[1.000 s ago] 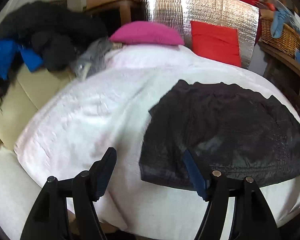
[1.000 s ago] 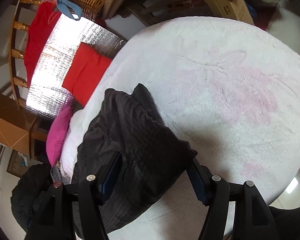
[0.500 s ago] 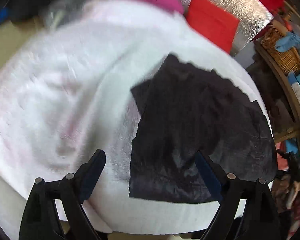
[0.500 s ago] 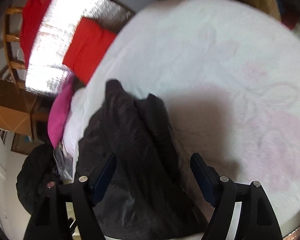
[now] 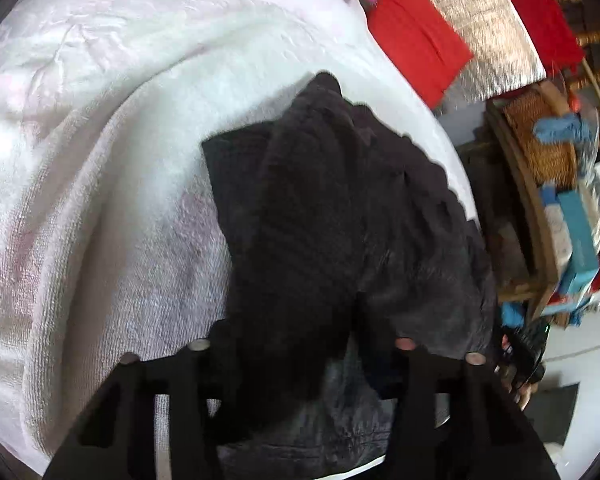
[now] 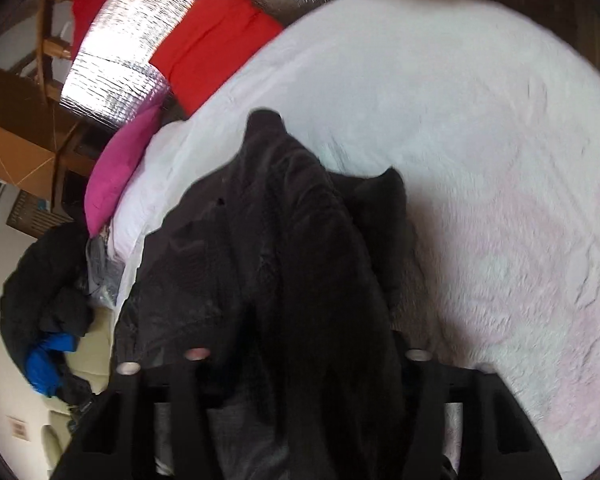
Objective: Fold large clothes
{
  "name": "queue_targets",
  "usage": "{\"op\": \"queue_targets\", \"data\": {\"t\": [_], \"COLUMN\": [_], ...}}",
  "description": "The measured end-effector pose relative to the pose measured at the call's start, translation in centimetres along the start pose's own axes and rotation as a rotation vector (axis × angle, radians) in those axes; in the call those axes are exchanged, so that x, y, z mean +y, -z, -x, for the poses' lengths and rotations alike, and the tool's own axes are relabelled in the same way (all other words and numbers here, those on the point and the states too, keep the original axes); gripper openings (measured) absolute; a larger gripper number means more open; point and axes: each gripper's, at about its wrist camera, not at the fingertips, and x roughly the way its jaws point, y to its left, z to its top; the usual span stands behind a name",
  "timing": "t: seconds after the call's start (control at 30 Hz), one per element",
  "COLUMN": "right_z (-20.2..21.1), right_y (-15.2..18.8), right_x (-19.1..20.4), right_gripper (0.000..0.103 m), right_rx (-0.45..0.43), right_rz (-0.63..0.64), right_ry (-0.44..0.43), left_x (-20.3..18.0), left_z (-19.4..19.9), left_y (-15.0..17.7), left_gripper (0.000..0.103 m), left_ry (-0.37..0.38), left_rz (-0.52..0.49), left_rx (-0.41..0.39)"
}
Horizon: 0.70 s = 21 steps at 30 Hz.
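A large black garment lies bunched on a bed covered by a white fleece blanket. It also shows in the right wrist view. My left gripper reaches into the garment's near edge; cloth fills the gap between the fingers and hides the pads. My right gripper sits at the same garment's near edge from the other side, with cloth draped between and over its fingers. The jaws look narrower than before, closed on the cloth.
A red cushion, a silver foil panel and a pink pillow stand at the bed's far end. A wicker basket and shelf with boxes are on the right. Dark clothes pile beside the bed.
Both grippers have moved forward onto the garment's near edge and closed on it. The cloth has lifted and bunched up between the fingers.
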Motion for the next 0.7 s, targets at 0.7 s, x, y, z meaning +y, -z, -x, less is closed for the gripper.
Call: {"op": "queue_targets", "data": {"t": [0.7], "right_z": [8.0], "right_y": [2.1], "right_x": [-2.0], "right_gripper": [0.065], "right_rx": [-0.255], "right_rz": [-0.037], "right_ry": [0.126], "left_x": [-2.5], "left_z": [6.3], "left_y": [3.9], "left_gripper": [0.077], "left_ry": [-0.321], "left_rz": [-0.090], "left_rx": [-0.240]}}
